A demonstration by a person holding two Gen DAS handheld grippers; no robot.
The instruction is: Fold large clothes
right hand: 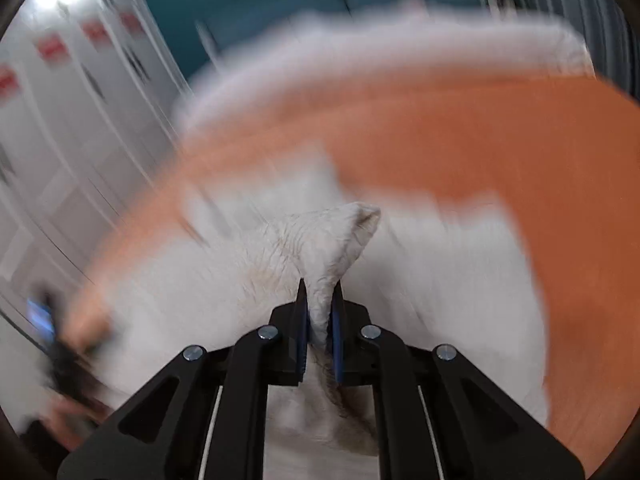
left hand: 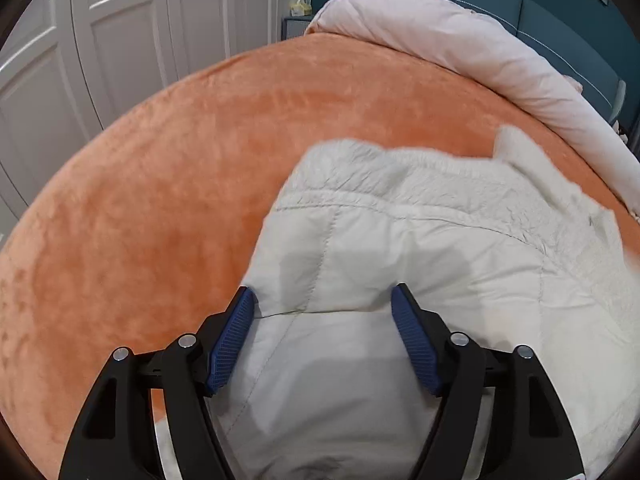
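Observation:
A white padded jacket lies on an orange blanket on a bed. My left gripper is open, its blue pads spread over the jacket's near part, with fabric below and between them. In the right wrist view, which is blurred by motion, my right gripper is shut on a bunched, wrinkled piece of the jacket, which sticks up between the pads. The rest of the jacket spreads below on the orange blanket.
A rolled pale pink duvet lies along the bed's far edge against a teal headboard. White wardrobe doors stand to the left beyond the bed. The other gripper's blue pad shows blurred at the right wrist view's left edge.

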